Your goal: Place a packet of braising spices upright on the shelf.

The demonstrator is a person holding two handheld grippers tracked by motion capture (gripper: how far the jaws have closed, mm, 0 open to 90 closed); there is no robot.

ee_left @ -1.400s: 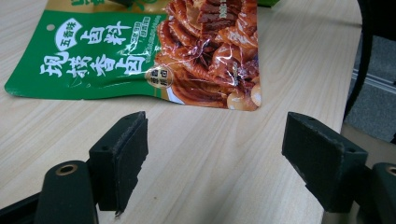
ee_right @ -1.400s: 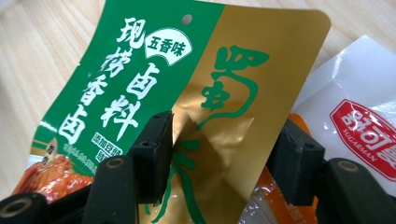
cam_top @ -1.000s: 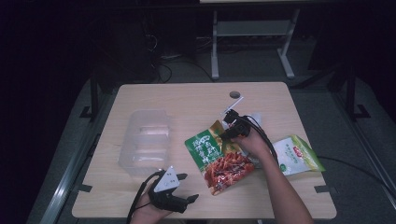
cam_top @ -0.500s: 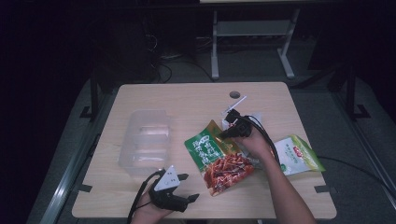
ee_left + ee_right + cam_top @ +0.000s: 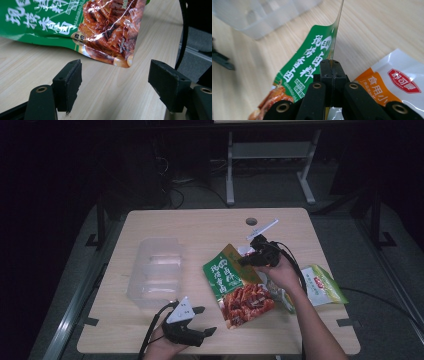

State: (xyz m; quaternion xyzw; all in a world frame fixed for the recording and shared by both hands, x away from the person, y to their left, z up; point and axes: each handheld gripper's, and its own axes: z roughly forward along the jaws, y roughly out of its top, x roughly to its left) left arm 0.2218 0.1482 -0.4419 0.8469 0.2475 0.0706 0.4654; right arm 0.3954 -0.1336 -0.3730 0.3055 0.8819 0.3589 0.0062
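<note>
Snack pouch, green end away, lengthwise

Snack pouch: green with white lettering, red-brown food print. Second pouch: white, orange, green. Tray: clear. Table: pale woodgrain.
</note>
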